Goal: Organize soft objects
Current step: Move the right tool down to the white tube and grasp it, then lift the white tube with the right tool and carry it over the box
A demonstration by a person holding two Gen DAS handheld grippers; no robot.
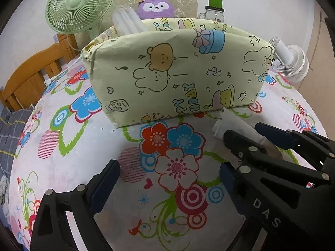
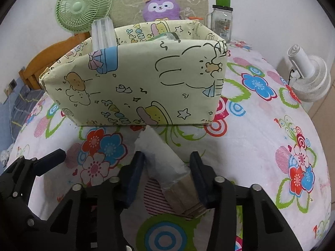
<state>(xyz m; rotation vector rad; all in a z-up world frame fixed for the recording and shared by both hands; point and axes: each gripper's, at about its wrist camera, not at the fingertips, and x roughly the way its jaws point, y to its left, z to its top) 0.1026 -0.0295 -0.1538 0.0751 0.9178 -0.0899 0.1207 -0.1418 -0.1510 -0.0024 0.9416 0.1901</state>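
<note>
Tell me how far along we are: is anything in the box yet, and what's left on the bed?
Partly done. The printed box already holds a clear ribbed item and at least one more. In hand: the right gripper straddles the white roll lying before the box, jaws open, not yet clamped. The left gripper is open and empty. Left: grip the roll and lift it into the box.

Home bedroom: floral bedsheet (image 1: 62, 167), wooden headboard (image 1: 31, 79), plush toy (image 2: 161, 8).
</note>
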